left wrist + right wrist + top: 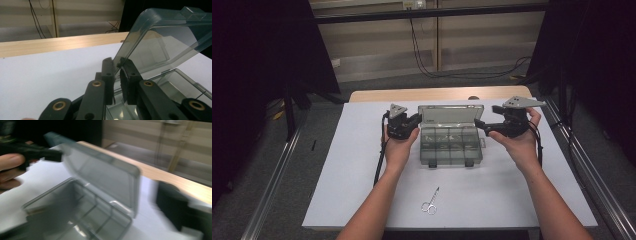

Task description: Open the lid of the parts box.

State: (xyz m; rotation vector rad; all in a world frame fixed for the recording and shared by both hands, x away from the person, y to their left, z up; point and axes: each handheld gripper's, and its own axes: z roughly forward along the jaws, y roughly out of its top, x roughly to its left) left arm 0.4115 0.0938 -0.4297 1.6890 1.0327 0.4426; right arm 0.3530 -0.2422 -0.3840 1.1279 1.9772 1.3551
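Left gripper (117,72) level, on lid (160,40)

We see bare forearms, no sleeves. Each hand carries a black tool: the left tool (416,119) and right tool (478,125) wear grey three-cornered plates; brass-ringed screws dot the black jaws, and a black cable (379,162) trails away.

High view looks down from above; both gripper views sit close, sharing the clear grey plastic compartment box (451,138) (160,45) (100,192) mid-frame.
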